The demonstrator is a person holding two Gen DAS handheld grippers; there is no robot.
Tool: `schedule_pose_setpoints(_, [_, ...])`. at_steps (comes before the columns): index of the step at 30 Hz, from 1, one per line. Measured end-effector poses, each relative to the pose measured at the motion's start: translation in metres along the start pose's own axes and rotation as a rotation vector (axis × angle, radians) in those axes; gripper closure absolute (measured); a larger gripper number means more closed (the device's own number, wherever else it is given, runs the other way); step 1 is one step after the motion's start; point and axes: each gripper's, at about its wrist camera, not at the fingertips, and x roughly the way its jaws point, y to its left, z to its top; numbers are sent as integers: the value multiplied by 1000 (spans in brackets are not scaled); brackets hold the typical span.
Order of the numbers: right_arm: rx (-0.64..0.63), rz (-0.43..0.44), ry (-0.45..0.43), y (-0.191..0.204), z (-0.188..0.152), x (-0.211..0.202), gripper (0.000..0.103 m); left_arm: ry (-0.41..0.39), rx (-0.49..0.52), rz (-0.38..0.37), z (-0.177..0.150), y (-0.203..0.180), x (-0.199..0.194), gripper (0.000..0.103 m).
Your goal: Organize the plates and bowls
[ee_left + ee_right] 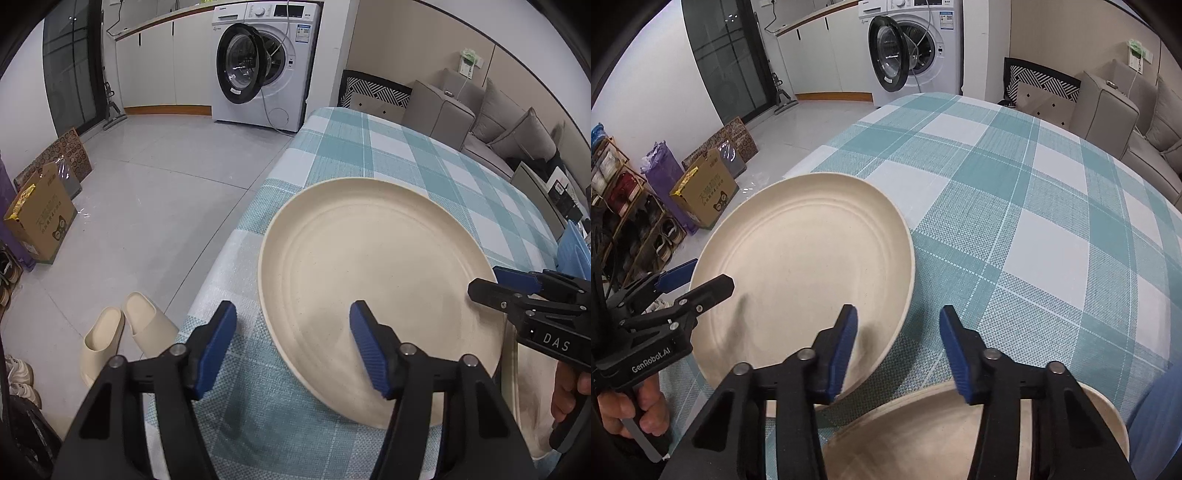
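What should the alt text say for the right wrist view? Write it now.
A cream plate lies on a teal checked tablecloth, its near rim between the open right claw. The left claw straddles its left rim; a second cream dish sits nearest.

Matt, speckled cream plate [384,266] on a woven checked cloth tablecloth [1034,192]

Big cream plate [801,258] sits flat near the corner of the teal-checked table [1034,206], empty. A second cream dish [923,443] is right beside it, partly hidden.
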Motion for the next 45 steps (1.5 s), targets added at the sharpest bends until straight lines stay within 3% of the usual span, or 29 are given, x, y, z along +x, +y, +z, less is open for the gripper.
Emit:
schedule_pose_setpoints(7, [-20,-12,-2,4,-2,-1,66,8,8,6,0,1,3,62])
schedule_pose_setpoints(12, [-26,-22,-4,6,-3,0,79,12,23,-6,-1,0,2,74])
schedule_pose_setpoints(21, [-64,-71,-20,15,-6,-5,85,7,30,-11,-1,-3,-1,79])
schedule_pose_setpoints(45, [-54,-98,-106,10,-8,-43,85,-69,59,-29,4,-19,-33,79])
